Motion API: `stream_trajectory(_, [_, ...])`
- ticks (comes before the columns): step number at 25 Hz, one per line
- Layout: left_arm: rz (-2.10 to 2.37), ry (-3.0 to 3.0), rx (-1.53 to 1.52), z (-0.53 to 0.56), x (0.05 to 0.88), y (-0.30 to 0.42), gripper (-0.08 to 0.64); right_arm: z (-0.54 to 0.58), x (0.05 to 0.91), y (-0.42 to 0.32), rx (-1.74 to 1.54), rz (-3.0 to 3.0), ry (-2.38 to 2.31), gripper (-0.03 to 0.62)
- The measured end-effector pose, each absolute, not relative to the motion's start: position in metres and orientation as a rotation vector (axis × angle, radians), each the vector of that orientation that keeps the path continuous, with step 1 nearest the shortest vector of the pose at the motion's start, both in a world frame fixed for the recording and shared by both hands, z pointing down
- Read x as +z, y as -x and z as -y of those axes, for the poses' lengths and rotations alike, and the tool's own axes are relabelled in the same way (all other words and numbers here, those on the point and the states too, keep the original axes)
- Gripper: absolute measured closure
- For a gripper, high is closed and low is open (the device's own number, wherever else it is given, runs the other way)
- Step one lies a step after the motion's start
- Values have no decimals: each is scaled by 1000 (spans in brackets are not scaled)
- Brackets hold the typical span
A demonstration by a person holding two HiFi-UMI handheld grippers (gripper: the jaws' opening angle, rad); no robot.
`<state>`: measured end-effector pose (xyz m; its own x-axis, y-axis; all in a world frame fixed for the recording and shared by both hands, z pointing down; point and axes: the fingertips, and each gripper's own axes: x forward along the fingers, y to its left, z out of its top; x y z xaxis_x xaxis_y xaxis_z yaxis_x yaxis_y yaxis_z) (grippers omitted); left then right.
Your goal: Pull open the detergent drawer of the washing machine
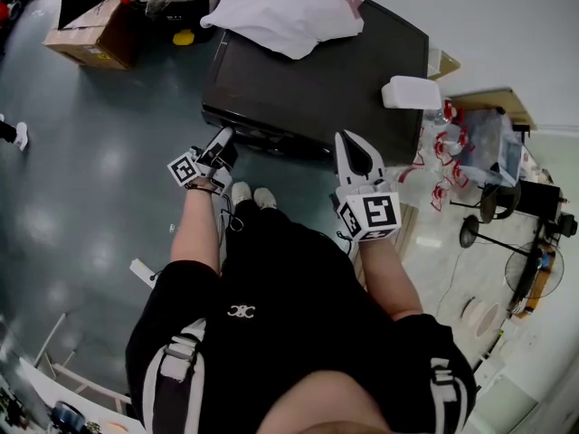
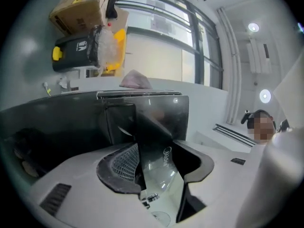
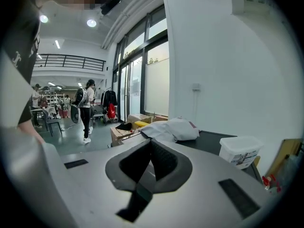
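Glossy black detergent drawer front (image 2: 159,122), at the front left of the dark washing machine (image 1: 317,80), sits pinched in my left gripper (image 1: 220,149); right gripper (image 1: 358,159) pressed together, empty. Grasp step; next, I judge, a straight pull toward me.

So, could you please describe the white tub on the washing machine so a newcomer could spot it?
Start from the dark washing machine in front of the person. On its top lie two white things: a crumpled cloth at the far end and the tub at the right edge. The tub is the small rigid box with a lid.
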<state>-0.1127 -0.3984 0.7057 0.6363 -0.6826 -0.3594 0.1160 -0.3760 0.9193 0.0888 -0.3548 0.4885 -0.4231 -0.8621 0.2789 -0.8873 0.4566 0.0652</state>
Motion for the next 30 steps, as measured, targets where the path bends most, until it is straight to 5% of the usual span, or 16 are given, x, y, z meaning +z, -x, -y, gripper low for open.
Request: stream_trajectory(30, [369,-1741,-804,334,705,124,387,334,501,-59,154,2468,-1505,591])
